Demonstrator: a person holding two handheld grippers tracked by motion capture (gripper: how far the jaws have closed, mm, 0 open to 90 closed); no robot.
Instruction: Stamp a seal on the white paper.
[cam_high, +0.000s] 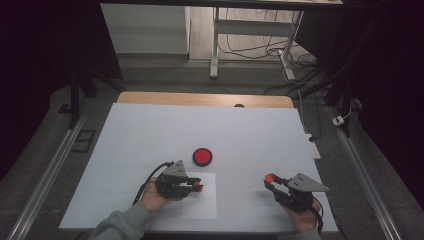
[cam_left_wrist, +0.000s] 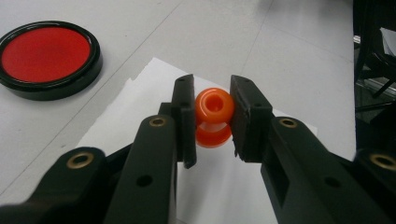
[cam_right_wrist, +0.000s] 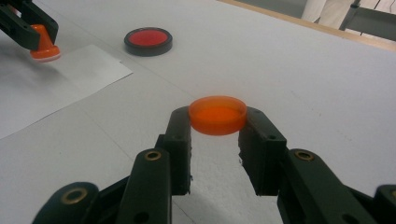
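Observation:
My left gripper (cam_high: 196, 185) is shut on a small orange stamp (cam_left_wrist: 214, 116), holding it upright by its knob with its base on a white paper sheet (cam_high: 204, 202). The same stamp (cam_right_wrist: 43, 45) appears far left in the right gripper view. My right gripper (cam_high: 270, 181) is shut on a flat orange cap (cam_right_wrist: 217, 115), held level just above the table; the cap (cam_high: 270, 177) is near the front right. A round ink pad (cam_high: 202, 156) with a red centre and black rim lies past the sheet, also seen as the ink pad (cam_left_wrist: 47, 57) and ink pad (cam_right_wrist: 148, 40).
A white board (cam_high: 150, 130) covers the table, with a wooden edge (cam_high: 200, 98) at the back. Metal rails run along both sides. Table legs and cables lie on the floor beyond.

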